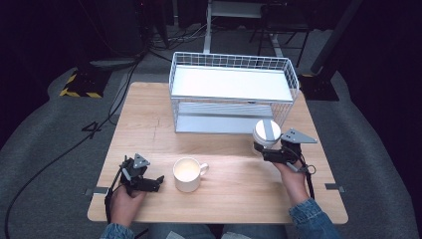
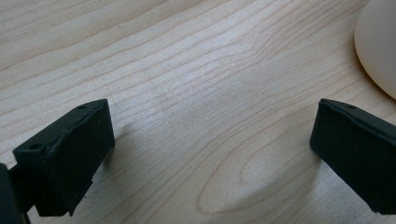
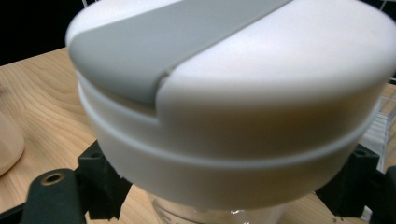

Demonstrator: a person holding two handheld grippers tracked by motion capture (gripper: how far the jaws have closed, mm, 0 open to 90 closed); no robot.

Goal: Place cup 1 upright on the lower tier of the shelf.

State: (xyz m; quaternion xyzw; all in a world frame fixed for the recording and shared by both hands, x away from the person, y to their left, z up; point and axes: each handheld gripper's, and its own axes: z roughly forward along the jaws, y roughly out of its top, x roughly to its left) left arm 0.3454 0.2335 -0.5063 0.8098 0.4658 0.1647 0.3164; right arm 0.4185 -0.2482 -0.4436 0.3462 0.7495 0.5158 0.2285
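Note:
A clear bottle with a white lid crossed by a grey strap [image 1: 265,131] stands upright in front of the wire rack's right end, and my right gripper [image 1: 262,151] is shut on it below the lid. In the right gripper view the lid [image 3: 233,93] looms close, with the jaws on either side of the clear body. A cream mug [image 1: 187,174] stands near the table's front middle, handle to the right. My left gripper [image 1: 155,181] rests open on the table just left of the mug. In the left gripper view its jaws stand wide apart over bare wood, the mug [image 2: 379,44] at the right edge.
A white wire rack [image 1: 231,94] with two shelves stands at the back of the wooden table [image 1: 149,129]. Cables and stand bases lie on the floor beyond. A person's hands and denim sleeves come in at the front edge.

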